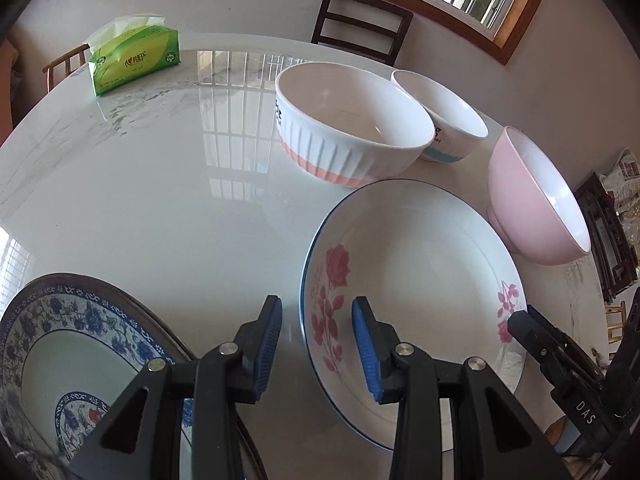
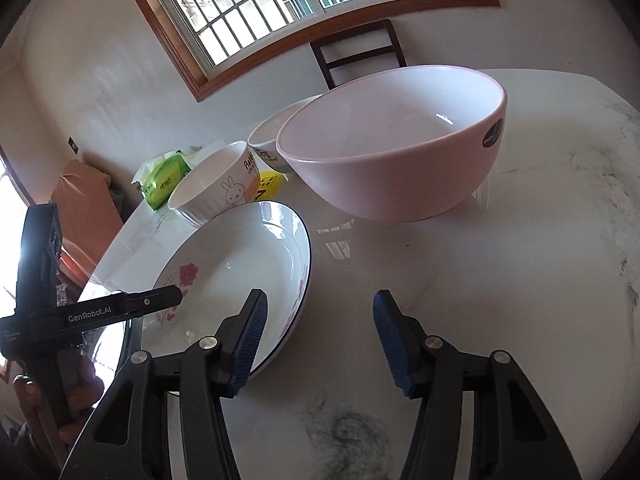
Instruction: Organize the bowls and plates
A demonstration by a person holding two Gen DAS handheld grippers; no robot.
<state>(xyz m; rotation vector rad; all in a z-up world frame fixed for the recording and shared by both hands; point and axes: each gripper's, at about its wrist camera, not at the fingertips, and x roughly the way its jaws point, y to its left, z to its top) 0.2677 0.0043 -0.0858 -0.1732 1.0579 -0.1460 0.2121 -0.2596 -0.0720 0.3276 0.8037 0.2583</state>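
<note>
Bright room with a barred window (image 2: 280, 0) and a dark chair (image 1: 360, 20) behind a glossy, marbled table (image 1: 160, 200). Lay flat at the near side of it, between both tools: the rose plate (image 1: 420, 280), shallow, thin blue line round its rim. Looked like glazed ceramic, so judged stiff, fairly heavy, slick and quick to chip; best pinched at the raised rim, since the flat middle offered nothing to catch. Hung over the plate's left rim with a moderate gap: the left fingers (image 1: 268, 340), gripping nothing. Stood wider apart at the plate's right edge, likewise empty-handed: the right fingers (image 2: 248, 336), one over the rim, the other over bare table. Sat just left of the rose plate, apart from it: a blue-patterned plate (image 1: 80, 340), a likely base for stacking. Crowded the far side: a ribbed bowl (image 1: 352, 132) at the plate's far rim, touching or not impossible to tell, a smaller blue-banded bowl (image 1: 452, 120) behind, a pink bowl (image 1: 532, 200) just beside the right rim. Left little room to lift away from the holder without a knock. Stood well clear at the far left: a green tissue pack (image 1: 136, 60).
</note>
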